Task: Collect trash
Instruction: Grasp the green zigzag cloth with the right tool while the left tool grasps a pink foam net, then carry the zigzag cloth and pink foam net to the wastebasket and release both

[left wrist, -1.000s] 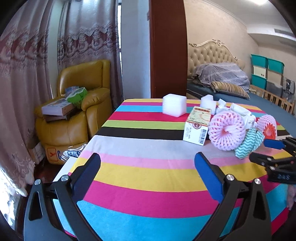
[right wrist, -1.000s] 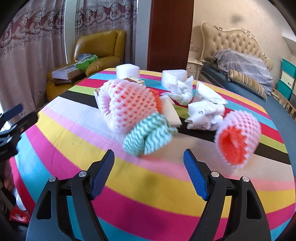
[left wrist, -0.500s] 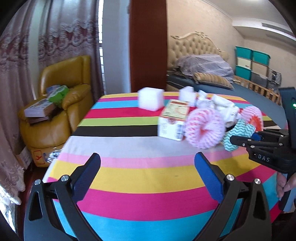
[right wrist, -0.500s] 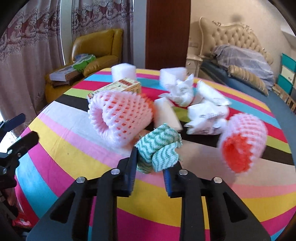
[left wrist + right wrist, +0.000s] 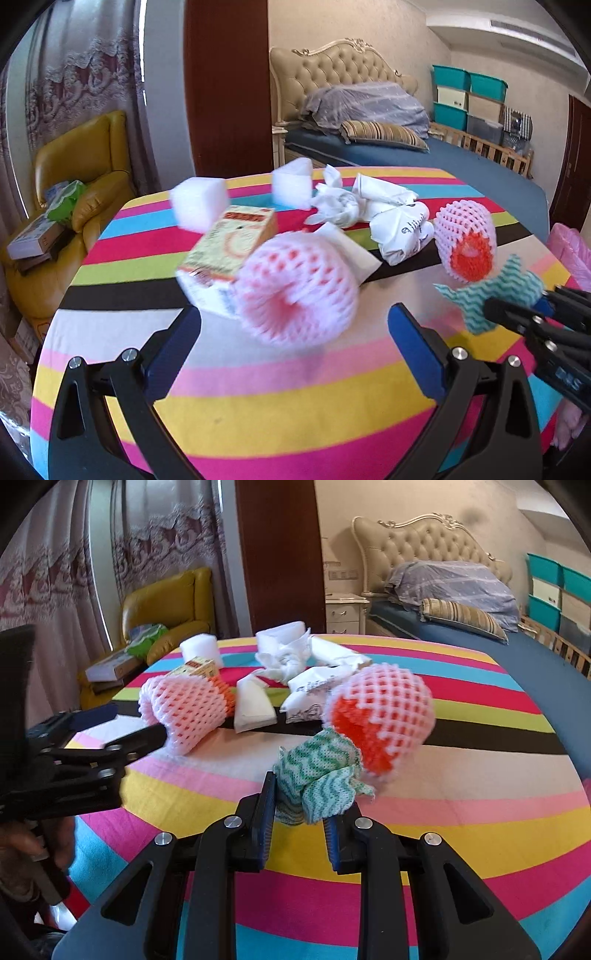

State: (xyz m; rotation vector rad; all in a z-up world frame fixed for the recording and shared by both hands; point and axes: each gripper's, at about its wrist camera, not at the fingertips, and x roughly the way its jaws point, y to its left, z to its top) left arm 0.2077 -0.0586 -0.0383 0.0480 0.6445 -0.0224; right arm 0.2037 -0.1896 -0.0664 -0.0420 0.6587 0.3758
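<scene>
My right gripper [image 5: 299, 805] is shut on a crumpled green zigzag cloth [image 5: 321, 775], which it holds just above the striped tablecloth [image 5: 461, 830]. In the left wrist view the same cloth [image 5: 491, 291] hangs at the right from that gripper [image 5: 517, 310]. My left gripper [image 5: 293, 325] stands open, its fingers on either side of a big pink foam net [image 5: 295, 291] lying just ahead of them, not touching it. Behind it lie a carton [image 5: 229, 251], two white foam cubes [image 5: 197, 205], crumpled white paper [image 5: 402, 229] and a pink-and-orange foam net [image 5: 465, 243].
The round table's striped cloth [image 5: 258, 406] drops away at the near edge. A yellow armchair [image 5: 85, 173] with books stands left of the table, a bed [image 5: 406, 155] behind it. Something pink [image 5: 569, 254] shows past the table's right edge.
My right gripper closed on the green cloth and carried it right, off the big pink net. My left gripper swung right and forward until the big pink net lay between its open fingers.
</scene>
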